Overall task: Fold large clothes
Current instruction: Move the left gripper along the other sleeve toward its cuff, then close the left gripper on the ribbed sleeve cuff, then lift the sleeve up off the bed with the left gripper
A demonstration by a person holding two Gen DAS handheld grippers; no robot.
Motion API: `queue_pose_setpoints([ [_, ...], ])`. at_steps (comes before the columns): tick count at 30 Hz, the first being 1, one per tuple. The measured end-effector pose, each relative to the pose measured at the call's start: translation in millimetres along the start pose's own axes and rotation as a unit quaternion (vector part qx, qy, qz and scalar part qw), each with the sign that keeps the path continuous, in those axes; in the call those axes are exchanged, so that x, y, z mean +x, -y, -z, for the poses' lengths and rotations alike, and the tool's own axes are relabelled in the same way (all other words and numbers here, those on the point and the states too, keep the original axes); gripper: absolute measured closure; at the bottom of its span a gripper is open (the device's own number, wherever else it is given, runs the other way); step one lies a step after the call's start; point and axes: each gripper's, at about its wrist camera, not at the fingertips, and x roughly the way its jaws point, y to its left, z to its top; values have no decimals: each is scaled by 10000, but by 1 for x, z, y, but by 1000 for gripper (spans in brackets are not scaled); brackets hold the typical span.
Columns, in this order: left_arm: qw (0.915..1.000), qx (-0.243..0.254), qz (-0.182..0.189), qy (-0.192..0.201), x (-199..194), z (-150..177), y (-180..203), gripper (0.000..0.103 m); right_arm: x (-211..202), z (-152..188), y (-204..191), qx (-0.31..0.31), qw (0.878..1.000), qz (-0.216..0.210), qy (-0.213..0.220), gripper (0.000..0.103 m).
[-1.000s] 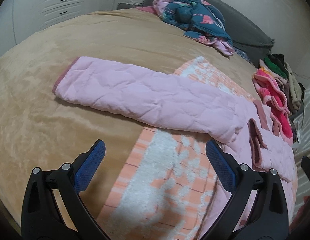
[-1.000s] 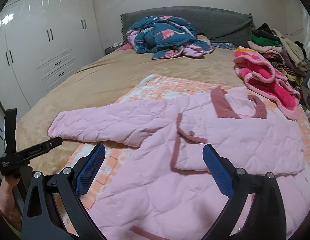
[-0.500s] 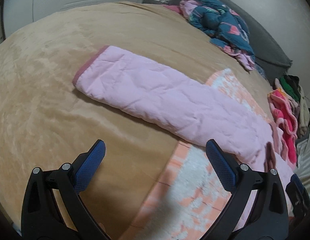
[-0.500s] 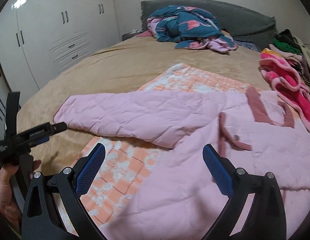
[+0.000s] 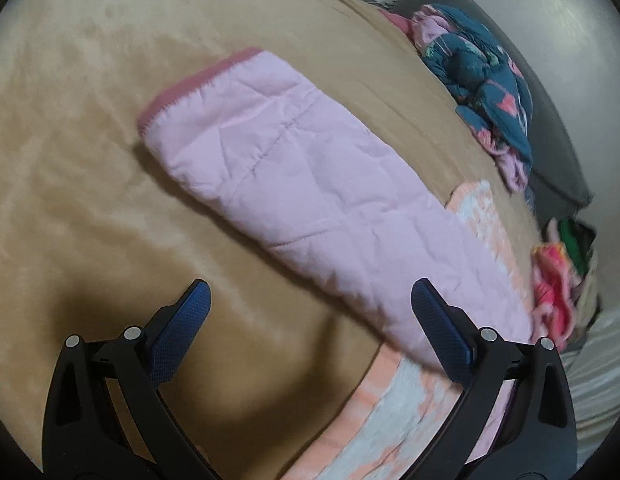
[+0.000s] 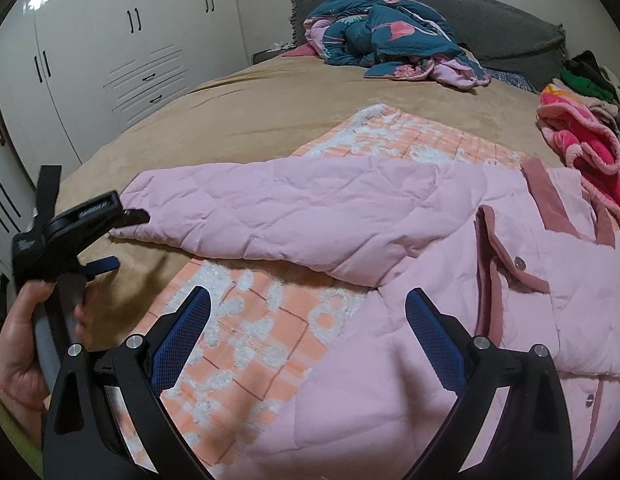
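Pink jacket point(image 6: 390, 240): only its sleeve point(image 5: 310, 184) shows at left; both tongs point(image 5: 310, 320) point(image 6: 307, 322) spread, empty.

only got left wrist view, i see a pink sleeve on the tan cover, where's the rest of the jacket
observer: The jacket body lies spread over the orange checked blanket, collar toward the far side of the bed.
operator: right gripper holding it?
observer: No. The right gripper hovers over the blanket and the jacket's near edge, jaws open, gripping nothing.
operator: how near is my left one to the sleeve end
observer: In the right wrist view the left gripper has its jaws open, the upper tip right at the end of the sleeve. I can't tell whether it touches.
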Motion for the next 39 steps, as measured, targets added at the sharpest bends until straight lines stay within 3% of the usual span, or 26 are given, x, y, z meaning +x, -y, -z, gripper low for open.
queue_pose_setpoints([
  [7,9990,-331,-243,160,19,-25,-14,13,-14,7,32,226,9995,234,23,6],
  [11,9974,-161,-540,439,18,-36,-9,70,-36,15,60,488,9979,398,175,6],
  [13,9964,69,-627,559,11,-38,-5,87,-44,18,71,601,9969,469,215,6],
  [14,9964,142,-584,597,7,-39,-4,90,-49,20,77,665,9963,488,235,6],
  [19,9945,527,-368,826,-27,-45,15,93,-68,29,98,986,9933,487,366,6],
  [24,9880,1049,-268,1099,-70,-47,61,94,-94,39,106,989,9925,537,476,6],
  [30,9757,1624,-50,1473,-121,-35,120,94,-138,51,125,1200,9884,612,708,6],
  [39,9639,2124,275,1581,-172,-1,183,94,-203,87,165,1691,9775,754,1010,6],
])
